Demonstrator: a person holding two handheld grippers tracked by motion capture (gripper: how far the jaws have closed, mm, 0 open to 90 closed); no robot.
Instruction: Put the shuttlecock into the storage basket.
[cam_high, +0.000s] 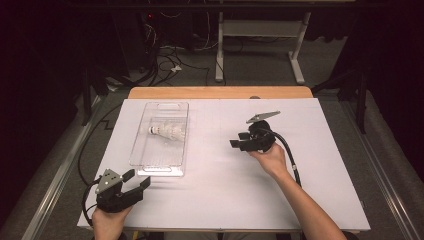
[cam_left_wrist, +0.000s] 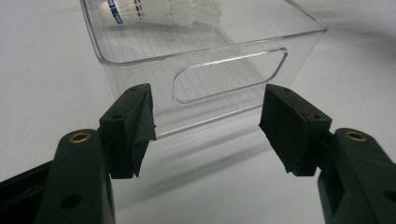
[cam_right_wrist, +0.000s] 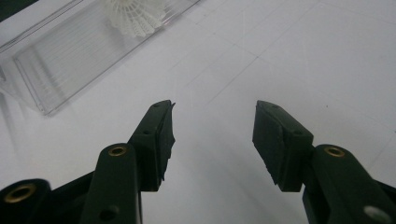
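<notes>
Jaws of my left gripper (cam_high: 139, 180) stand wide apart, empty, just before the clear plastic bin (cam_high: 145, 150), where a white feathered shuttlecock (cam_high: 168, 132) lies. My right gripper (cam_high: 238, 139) gapes empty above the white table (cam_high: 310, 165), well right of the bin.

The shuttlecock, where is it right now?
In the high view the shuttlecock lies inside the clear bin on the table's left half, nearer the bin's far end, ahead of the left gripper.

Blue print on band of shuttlecock (cam_left_wrist: 154, 11) at 12 o'clock in left gripper view; illegible.
</notes>
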